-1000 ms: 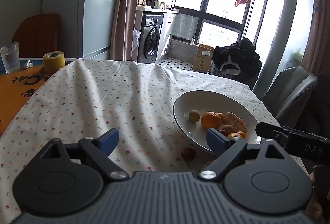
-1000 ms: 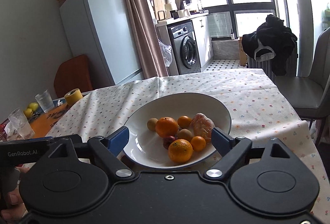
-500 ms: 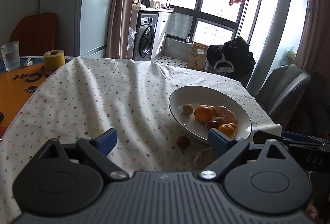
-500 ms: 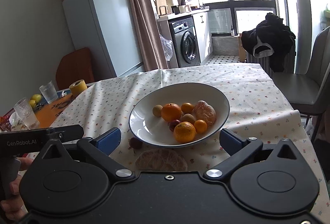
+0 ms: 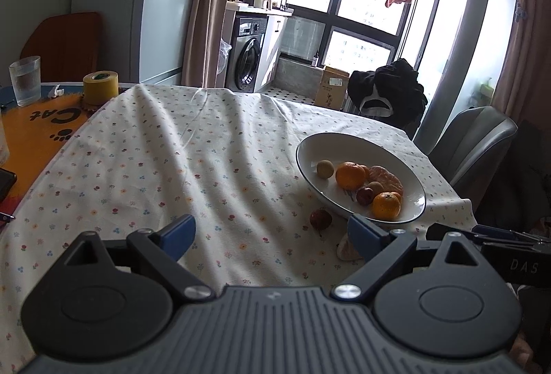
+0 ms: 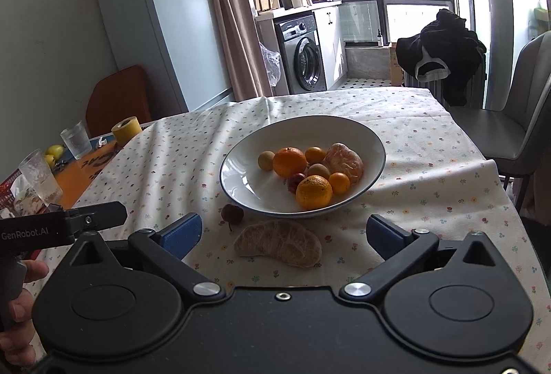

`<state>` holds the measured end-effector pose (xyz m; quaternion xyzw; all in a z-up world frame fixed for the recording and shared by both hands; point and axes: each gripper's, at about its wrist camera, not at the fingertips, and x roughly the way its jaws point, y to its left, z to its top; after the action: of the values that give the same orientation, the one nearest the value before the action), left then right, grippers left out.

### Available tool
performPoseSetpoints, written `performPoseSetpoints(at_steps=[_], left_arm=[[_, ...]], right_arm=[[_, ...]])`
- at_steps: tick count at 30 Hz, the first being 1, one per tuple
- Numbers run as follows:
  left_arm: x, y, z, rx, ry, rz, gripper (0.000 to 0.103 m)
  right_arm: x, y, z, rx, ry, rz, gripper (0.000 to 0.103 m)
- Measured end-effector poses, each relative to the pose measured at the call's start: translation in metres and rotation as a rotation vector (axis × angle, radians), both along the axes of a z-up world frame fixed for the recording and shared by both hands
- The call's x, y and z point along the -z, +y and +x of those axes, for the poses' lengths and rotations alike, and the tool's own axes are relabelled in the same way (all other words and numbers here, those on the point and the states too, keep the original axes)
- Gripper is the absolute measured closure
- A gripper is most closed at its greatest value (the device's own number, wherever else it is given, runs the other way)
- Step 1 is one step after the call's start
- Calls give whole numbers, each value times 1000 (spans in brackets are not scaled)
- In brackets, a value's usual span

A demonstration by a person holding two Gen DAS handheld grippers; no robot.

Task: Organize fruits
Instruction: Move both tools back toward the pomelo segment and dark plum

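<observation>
fruit bowl (image 6: 373, 136) near tablecloth edge (image 6: 496, 167)

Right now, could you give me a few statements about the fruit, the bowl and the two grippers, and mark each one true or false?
1. The peeled citrus piece lies on the tablecloth outside the white bowl. True.
2. The right gripper is shut on an orange. False: its fingers stand wide apart and hold nothing.
3. A small dark red fruit sits on the cloth beside the bowl's rim. True.
4. The bowl is empty. False: it holds oranges and several smaller fruits.
5. The left gripper is open and holds nothing. True.
</observation>
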<state>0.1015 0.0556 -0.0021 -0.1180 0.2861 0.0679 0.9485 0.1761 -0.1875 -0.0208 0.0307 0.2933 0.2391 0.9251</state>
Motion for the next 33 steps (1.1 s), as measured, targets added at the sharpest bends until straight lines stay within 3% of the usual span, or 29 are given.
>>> performPoseSetpoints(at_steps=[8, 33], left_arm=[[15, 0, 4, 19, 38, 9, 9], [63, 38, 13, -42, 111, -73, 9]], right_arm=[[13, 6, 4, 22, 64, 13, 0], [55, 57, 35, 49, 165, -124, 0]])
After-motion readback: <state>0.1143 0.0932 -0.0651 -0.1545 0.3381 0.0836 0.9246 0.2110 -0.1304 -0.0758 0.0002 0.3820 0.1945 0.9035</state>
